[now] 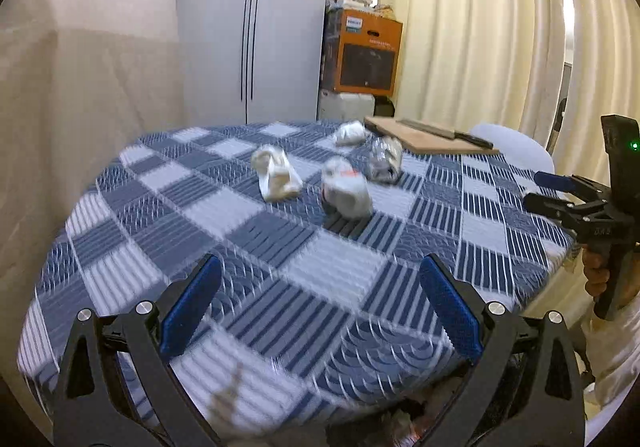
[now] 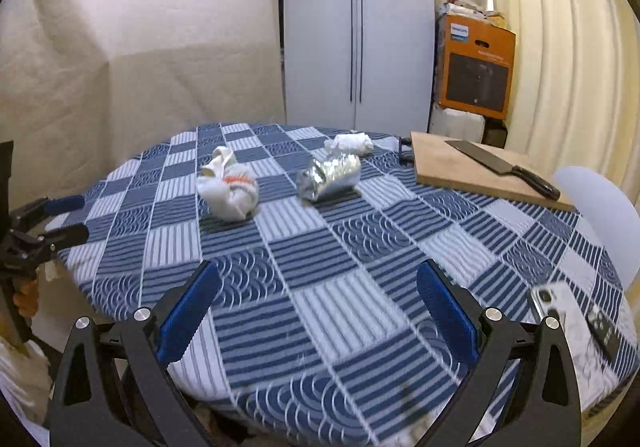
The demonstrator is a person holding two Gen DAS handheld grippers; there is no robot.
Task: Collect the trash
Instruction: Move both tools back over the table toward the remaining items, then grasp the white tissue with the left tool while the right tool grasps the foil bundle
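Crumpled trash was scattered mid-bench on a checked cloth

A cutting board (image 2: 476,173) with a knife (image 2: 500,167) lay beside the trash, a phone (image 2: 560,307) nearer; four wads were counted: three white tissue wads (image 2: 230,191) and one foil wad (image 2: 330,175). The left hand-held gripper (image 1: 320,307) and right hand-held gripper (image 2: 318,307) were held released, nothing grasped

Bare cloth (image 2: 320,287) before trash wads (image 2: 230,191); cutting board (image 2: 472,171) far right.
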